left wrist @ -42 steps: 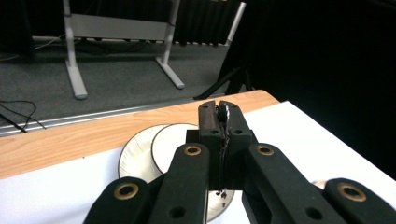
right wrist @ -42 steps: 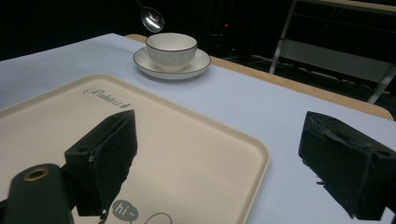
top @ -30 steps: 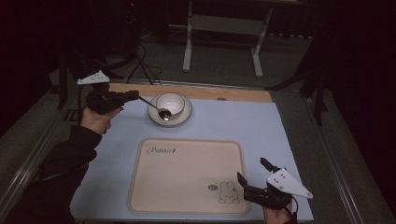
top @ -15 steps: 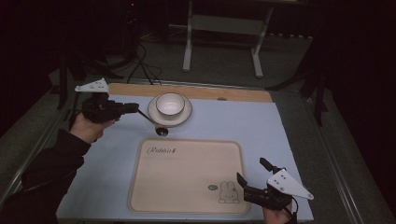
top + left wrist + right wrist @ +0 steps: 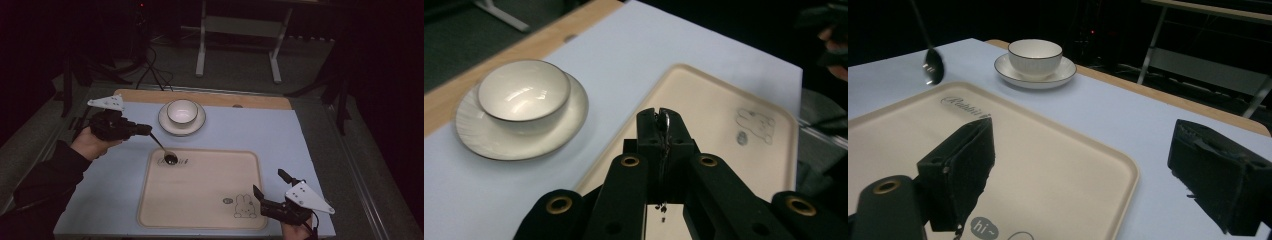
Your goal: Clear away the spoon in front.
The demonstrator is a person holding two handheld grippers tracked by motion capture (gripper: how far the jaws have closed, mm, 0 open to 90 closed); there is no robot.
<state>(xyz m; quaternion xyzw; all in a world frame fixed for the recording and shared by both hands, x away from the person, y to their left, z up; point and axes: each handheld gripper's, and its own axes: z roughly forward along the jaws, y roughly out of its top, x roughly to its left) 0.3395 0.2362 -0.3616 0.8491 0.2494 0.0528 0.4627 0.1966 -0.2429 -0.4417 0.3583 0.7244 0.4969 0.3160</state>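
Spoon (image 5: 164, 150) is the thing being moved, a thin dark metal one with a small shiny round end. It is the smallest thing here, so start with the big things.

Biggest is the pale blue table (image 5: 310, 145). On it lies a cream tray (image 5: 200, 200) with a little rabbit picture, in front of both tongs. Past the tray, just ahead of the left tongs (image 5: 145, 130), sits a white saucer (image 5: 197, 127) with a white bowl (image 5: 182, 111) on it.

The left tongs are squeezed tight on the spoon's handle. The spoon slants down from them, and its round end sits over the far left corner of the tray, by the printed word. I cannot tell if it touches the tray yet.

The right tongs (image 5: 270, 192) wait at the near right corner of the tray, jaws wide apart, holding nothing.

I think the step now is carrying the spoon from the bowl to the tray. Next, the left tongs should go down slowly, lay the spoon flat, then let go.
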